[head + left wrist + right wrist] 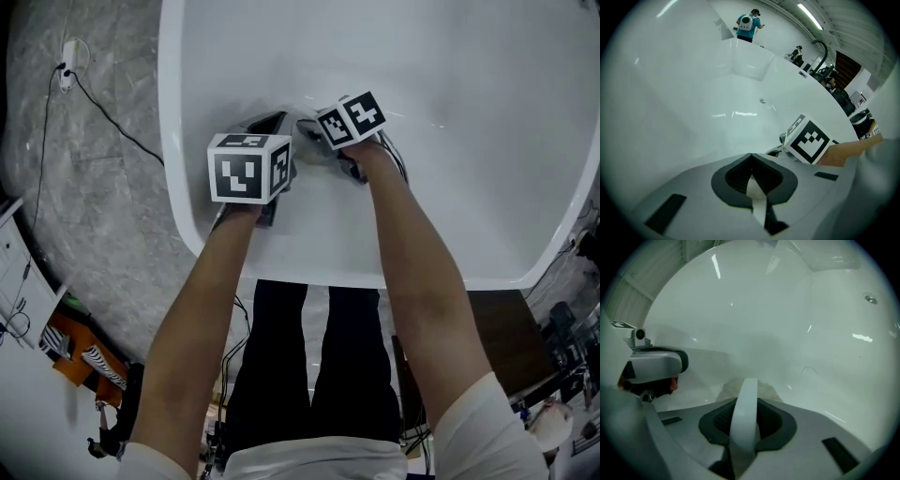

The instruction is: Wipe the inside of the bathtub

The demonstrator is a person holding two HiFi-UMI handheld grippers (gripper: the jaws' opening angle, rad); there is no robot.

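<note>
The white bathtub (441,216) is lying directly below the person, who is leaning over its near rim. Its glossy inside is curving away smooth and catching streaks of ceiling light, and a small round metal fitting (762,101) is sitting on the far wall. Both grippers are reaching down inside, close to the near left corner and just beside each other. The right gripper (746,399) is clamping its jaws on a white cloth (743,427). A band of it is arching up between them, and a crumpled part is lying against the tub just past the tips. The left gripper (752,157) is holding its jaws together at the tips; the white sliver between them is possibly cloth too, though it is hard to tell. The rest of the basin is lying open ahead and to the right. Outside the rim, a grey marbled floor (103,216) is carrying a black cable (108,117). A person in a teal shirt (749,22) is standing beyond the tub's far end.
</note>
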